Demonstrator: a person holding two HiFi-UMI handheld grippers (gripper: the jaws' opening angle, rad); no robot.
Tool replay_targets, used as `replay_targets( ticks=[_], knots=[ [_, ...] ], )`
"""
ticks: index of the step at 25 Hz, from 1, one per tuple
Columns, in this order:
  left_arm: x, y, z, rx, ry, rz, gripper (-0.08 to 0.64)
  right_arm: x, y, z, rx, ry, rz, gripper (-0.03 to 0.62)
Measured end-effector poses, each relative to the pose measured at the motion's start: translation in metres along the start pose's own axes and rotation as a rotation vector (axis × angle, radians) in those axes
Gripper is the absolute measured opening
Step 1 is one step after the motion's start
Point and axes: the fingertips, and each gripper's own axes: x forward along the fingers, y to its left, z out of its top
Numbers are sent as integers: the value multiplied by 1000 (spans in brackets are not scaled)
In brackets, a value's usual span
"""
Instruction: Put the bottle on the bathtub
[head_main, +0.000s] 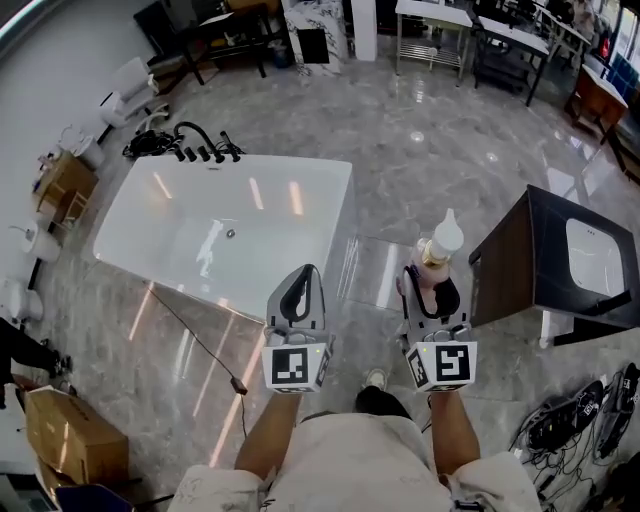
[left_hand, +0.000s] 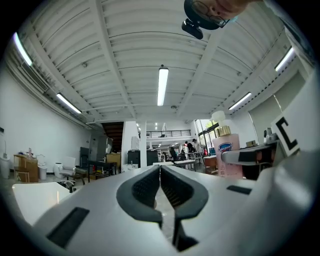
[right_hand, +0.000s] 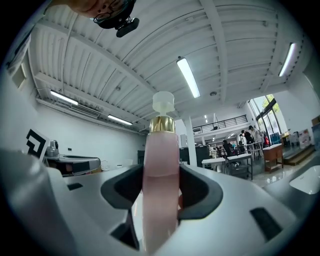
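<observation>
Bottle: one only, a pink one with a gold collar and a white pump top. It stands upright in the right gripper, above the floor and not yet over the tub. In the right gripper view the two dark pads pinch its body from both sides.

The left gripper holds nothing. In its own view the jaws are pressed together, with only a thin seam between them. Both grippers point level, side by side, in front of the person.

In the head view the one bathtub, white and empty, lies at about ten o'clock from the bottle. Its near corner is close to the left gripper. A black faucet sits at the tub's far end, at about eleven o'clock. One dark cabinet with a white basin set in it stands at three o'clock from the bottle.

The step in hand looks like the carry: the bottle is gripped and has yet to reach the tub. The next move calls for swinging the right gripper toward ten o'clock. The bottle must stay upright and be lowered until its base rests flat on the rim, and only then should the jaws part. That ledge looks narrow and glossy, so a tilted set-down could tip the bottle into the tub.
</observation>
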Motion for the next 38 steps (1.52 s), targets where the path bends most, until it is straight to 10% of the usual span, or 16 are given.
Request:
replay_targets(
  ticks=[19, 38],
  knots=[
    [180, 4, -50, -11, 27, 54, 6, 160, -97, -54, 13, 50, 82, 201],
    [328, 248, -65, -44, 29, 364, 6, 479, -2, -79, 18, 115, 378, 199]
  ],
)
